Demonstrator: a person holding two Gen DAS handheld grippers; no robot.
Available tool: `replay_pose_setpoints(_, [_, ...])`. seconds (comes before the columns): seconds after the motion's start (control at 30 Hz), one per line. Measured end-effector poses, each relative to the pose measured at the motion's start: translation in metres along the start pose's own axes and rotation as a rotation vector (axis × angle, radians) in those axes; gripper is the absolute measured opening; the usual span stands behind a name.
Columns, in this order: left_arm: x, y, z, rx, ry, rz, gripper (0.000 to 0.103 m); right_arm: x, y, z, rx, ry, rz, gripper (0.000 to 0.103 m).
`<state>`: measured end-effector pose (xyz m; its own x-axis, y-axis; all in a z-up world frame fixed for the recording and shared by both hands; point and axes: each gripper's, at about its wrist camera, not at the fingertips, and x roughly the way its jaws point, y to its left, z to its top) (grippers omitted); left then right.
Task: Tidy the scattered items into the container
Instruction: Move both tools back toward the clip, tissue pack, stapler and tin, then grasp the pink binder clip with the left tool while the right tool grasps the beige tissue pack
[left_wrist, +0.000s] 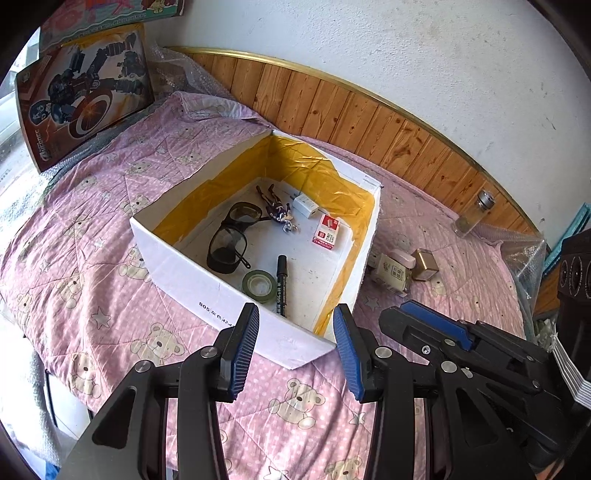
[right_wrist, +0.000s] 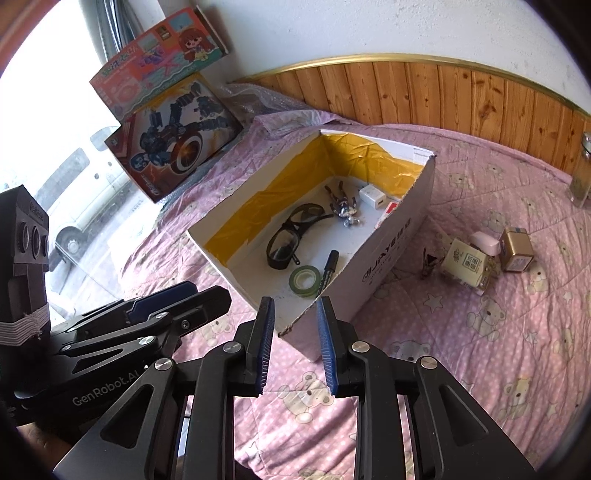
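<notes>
A pink quilted bedspread (left_wrist: 122, 206) printed with bears and stars covers the whole working surface, running to a curved wooden headboard (left_wrist: 369, 122) with a brass-coloured rim and a rough white wall (left_wrist: 406, 44) above it. At the upper left of both views two toy boxes (right_wrist: 173, 136) lean against the wall over a patch of bubble wrap, and the right wrist view shows a bright window with a white vehicle outside at the left edge.

The container, a white cardboard box (left_wrist: 192, 273) lined with yellow tape, sits open in the middle of the frame. Inside it lie dark glasses (left_wrist: 232, 236), a small figure (left_wrist: 275, 206), a white charger (left_wrist: 303, 206), a red and white small packet (left_wrist: 327, 234), a black marker (left_wrist: 282, 284) and a green tape roll (left_wrist: 258, 285).

To the right of the box, on the bedspread, a cream packet (right_wrist: 467, 264), a pale pink object (right_wrist: 487, 240) and a gold box (right_wrist: 517, 249) cluster close together, with a small dark clip-like item (right_wrist: 428, 264) just beside them. A glass bottle (left_wrist: 476, 212) stands near the headboard at the right.

The left gripper (left_wrist: 295, 350) hovers low in the frame over the box's near wall, jaws parted wide and empty. The right gripper (right_wrist: 295, 345) sits at the box's near corner, its jaws likewise spread and holding nothing.
</notes>
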<state>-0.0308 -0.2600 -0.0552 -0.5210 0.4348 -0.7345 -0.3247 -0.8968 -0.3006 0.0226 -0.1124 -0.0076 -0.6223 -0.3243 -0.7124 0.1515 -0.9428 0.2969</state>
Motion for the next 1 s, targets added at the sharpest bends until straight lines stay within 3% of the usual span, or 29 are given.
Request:
replay_pose_setpoints(0.1, [-0.007,-0.013,-0.005,0.029,-0.014,-0.038,0.044,-0.009,-0.017,-0.009,0.049,-0.013,0.008,0.036])
replay_pose_setpoints(0.23, [-0.006,-0.045,-0.013,0.095,-0.012,-0.093,0.044,-0.017,-0.048,-0.021,0.126,-0.024,0.001,0.036])
replay_pose_setpoints(0.53, [0.034,-0.109,-0.027,0.191,0.072,-0.179,0.047,-0.023,-0.123,-0.044,0.288,-0.033,-0.029,0.036])
replay_pose_setpoints(0.87, [0.103,-0.141,-0.017,0.224,0.157,-0.159,0.059,-0.006,-0.197,-0.054,0.433,-0.014,-0.033,0.039])
replay_pose_setpoints(1.0, [0.143,-0.144,-0.010,0.240,0.186,-0.104,0.060,0.007,-0.220,-0.049,0.479,-0.005,-0.005,0.043])
